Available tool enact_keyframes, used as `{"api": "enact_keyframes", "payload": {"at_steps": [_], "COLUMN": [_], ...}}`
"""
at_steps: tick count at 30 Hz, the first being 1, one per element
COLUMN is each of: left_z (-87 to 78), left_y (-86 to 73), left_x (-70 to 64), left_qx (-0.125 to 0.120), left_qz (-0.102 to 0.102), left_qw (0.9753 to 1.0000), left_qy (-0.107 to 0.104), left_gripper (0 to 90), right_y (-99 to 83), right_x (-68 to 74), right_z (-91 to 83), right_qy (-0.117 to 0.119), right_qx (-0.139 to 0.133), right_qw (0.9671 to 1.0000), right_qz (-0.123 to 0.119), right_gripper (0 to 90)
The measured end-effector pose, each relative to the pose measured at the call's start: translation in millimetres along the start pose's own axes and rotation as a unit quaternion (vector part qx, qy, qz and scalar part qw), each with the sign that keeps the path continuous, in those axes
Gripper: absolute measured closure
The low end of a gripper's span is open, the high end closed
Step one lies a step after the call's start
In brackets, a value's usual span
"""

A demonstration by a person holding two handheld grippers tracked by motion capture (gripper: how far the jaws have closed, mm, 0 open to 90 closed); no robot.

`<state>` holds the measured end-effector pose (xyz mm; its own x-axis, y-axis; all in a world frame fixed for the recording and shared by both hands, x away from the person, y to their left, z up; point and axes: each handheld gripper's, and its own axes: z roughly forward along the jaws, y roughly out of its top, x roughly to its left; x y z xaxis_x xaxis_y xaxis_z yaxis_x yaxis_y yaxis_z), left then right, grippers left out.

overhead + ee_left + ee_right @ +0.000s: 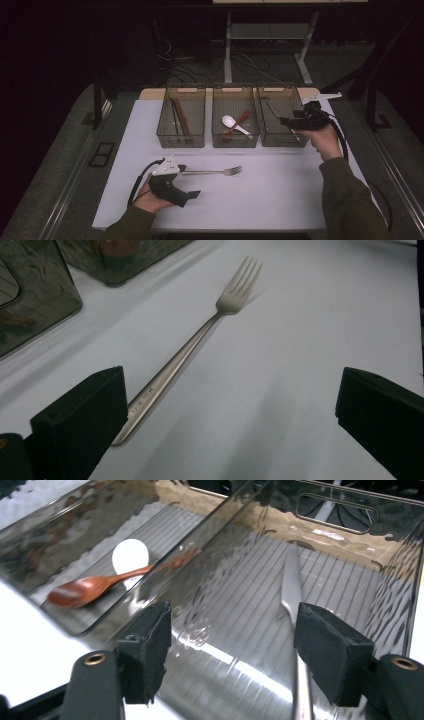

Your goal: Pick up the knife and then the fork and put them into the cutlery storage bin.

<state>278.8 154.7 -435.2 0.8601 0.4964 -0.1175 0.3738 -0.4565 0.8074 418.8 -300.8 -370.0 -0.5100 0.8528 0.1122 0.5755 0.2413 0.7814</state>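
Note:
A metal fork [212,172] lies flat on the white table [265,200], tines to the right. My left gripper [188,181] rests on the table at the fork's handle end, open; in the left gripper view the fork [200,340] runs up from beside the left jaw, and the gripper [231,392] holds nothing. My right gripper [286,121] hovers open over the right clear bin [280,139]. In the right gripper view a metal knife [291,582] lies on that bin's ribbed floor [225,610], below the empty gripper [232,630].
Three clear bins stand in a row at the back. The left bin [181,140] holds dark chopsticks [179,120]. The middle bin [235,141] holds a white spoon [231,122] and a brown wooden spoon [92,587]. Bare table surface stretches across the front.

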Motion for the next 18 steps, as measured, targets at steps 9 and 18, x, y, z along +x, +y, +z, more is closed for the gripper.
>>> {"api": "enact_keyframes", "payload": {"at_steps": [9,18], "left_z": [1.9,5.7], "left_y": [5.2,17.3], "left_x": [3.2,11.7], "left_qx": [0.008,0.018], "left_qz": [0.001,0.001], "left_qw": [1.0,0.9997], "left_qy": [0.0,0.017], "left_gripper": [19.2,51.4], "right_y": [-29.7,-67.8], "right_x": [29.6,49.5], "right_z": [-29.9,-43.8], "right_qy": [0.021,0.046], "right_qx": [-0.028,-0.045], "right_qw": [0.9991,0.9977], "right_qz": [-0.021,-0.021], "right_gripper": [22.6,17.6]}}
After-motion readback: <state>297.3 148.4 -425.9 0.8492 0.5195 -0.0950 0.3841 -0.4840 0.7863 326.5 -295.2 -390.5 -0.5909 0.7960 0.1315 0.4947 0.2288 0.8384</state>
